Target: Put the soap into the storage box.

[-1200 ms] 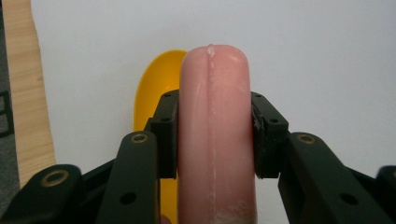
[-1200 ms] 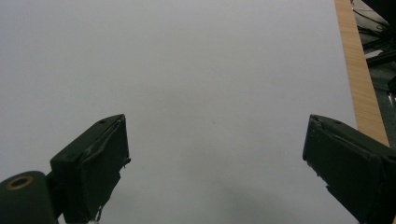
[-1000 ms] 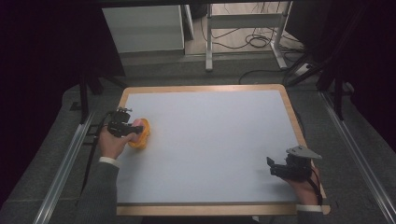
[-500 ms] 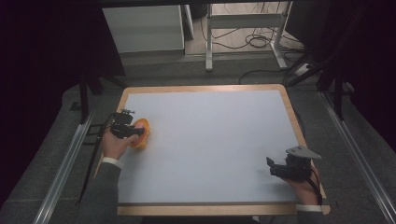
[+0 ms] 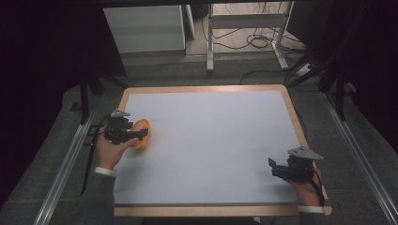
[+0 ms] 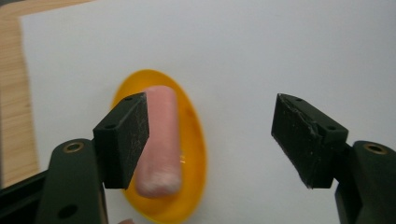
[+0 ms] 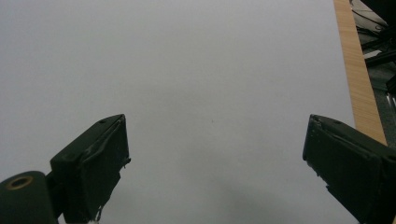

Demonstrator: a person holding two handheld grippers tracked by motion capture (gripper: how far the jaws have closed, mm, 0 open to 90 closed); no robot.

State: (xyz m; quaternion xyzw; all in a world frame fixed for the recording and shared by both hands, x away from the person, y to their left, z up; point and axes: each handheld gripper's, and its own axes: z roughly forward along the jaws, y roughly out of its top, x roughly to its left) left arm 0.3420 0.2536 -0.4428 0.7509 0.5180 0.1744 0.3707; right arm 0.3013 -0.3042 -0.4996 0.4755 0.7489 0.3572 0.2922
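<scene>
An orange oval dish (image 5: 142, 142) lies near the left edge of the white table (image 5: 211, 131). In the left gripper view the dish (image 6: 192, 140) holds a pink sausage-shaped piece (image 6: 159, 140). My left gripper (image 5: 141, 133) hovers over the dish, open (image 6: 210, 135); its left jaw covers part of the pink piece and its right jaw stands over bare table. Nothing is gripped. My right gripper (image 5: 273, 168) rests near the front right corner, open (image 7: 215, 172) over bare white surface.
A wooden rim (image 5: 202, 88) frames the table. Metal rails (image 5: 65, 164) run along both sides. Behind the table stand a grey cabinet (image 5: 143, 28) and a metal frame (image 5: 244, 21) with cables on the floor.
My left gripper has shifted a little toward the near side and now sits over the dish. The dish and the right gripper have stayed put.
</scene>
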